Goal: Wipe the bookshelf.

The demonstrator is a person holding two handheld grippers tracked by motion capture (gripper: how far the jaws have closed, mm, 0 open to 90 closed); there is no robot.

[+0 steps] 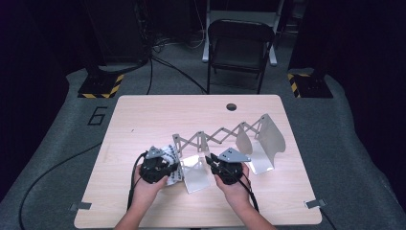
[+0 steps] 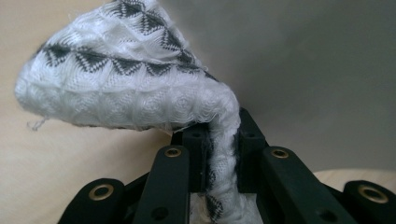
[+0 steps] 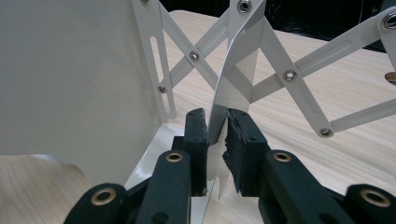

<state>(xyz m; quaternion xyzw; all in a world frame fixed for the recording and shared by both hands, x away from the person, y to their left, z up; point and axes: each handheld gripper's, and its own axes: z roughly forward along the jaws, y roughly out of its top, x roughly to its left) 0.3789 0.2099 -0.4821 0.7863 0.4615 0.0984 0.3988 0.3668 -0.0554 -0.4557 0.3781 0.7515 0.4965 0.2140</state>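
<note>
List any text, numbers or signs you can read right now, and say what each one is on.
"6": a large dark numeral on the grey floor mat, left of the table.
Yellow-and-black hazard stripes, no words: on the two stand bases on the floor behind the table.
Nothing readable on the patterned cloth, the metal expanding rack or either gripper.

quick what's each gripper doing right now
Left gripper: shut on the white knitted cloth with black zigzags.
Right gripper: shut on a white metal plate of the folding rack.
</note>
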